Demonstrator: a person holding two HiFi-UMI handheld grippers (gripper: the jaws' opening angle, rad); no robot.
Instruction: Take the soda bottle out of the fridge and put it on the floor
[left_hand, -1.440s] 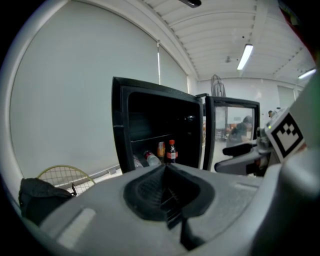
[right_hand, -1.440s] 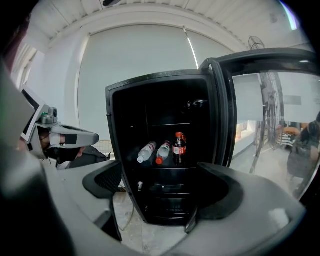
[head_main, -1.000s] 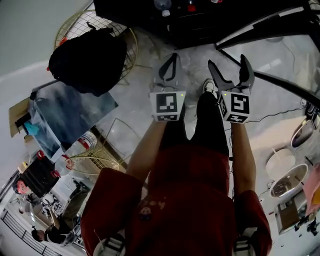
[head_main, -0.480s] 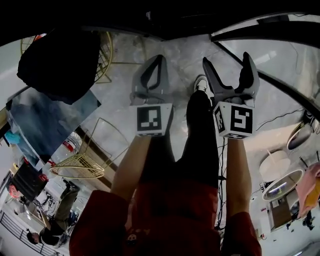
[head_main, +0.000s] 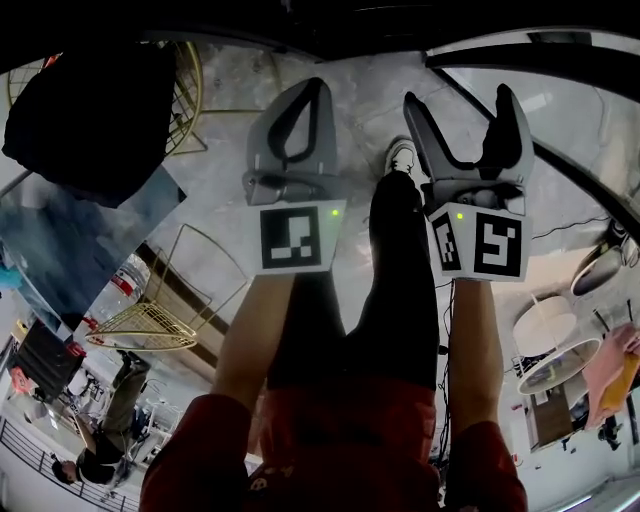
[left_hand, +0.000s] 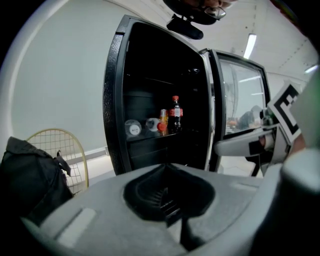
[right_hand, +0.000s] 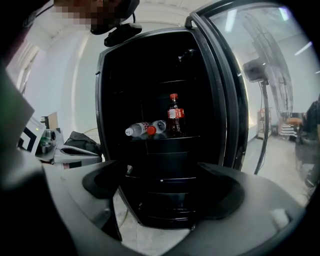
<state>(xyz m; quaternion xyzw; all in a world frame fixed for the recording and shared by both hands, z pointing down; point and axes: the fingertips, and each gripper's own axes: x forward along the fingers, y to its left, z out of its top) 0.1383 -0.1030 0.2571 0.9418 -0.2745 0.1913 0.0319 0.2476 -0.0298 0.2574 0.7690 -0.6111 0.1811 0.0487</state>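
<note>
The soda bottle (left_hand: 175, 114) (right_hand: 174, 115), dark with a red cap and red label, stands upright on a shelf inside the open black fridge (left_hand: 117, 100) (right_hand: 107, 100). Both grippers are held out in front of the fridge, well short of the bottle. My left gripper (head_main: 308, 90) (left_hand: 167, 170) is shut with nothing in it. My right gripper (head_main: 460, 100) (right_hand: 165, 175) is open, its jaws wide apart and empty. In the head view the bottle is hidden.
Clear bottles (right_hand: 141, 130) lie on the shelf left of the soda bottle, beside an orange can (left_hand: 163, 119). The glass fridge door (right_hand: 260, 75) stands open at the right. A black backpack (head_main: 85, 105) sits on a gold wire chair at the left, near a gold wire table (head_main: 150, 320).
Both grippers have risen and come closer to the head camera. The fridge shelf and its bottles have slipped out of the head view. Jaw states are unchanged.
</note>
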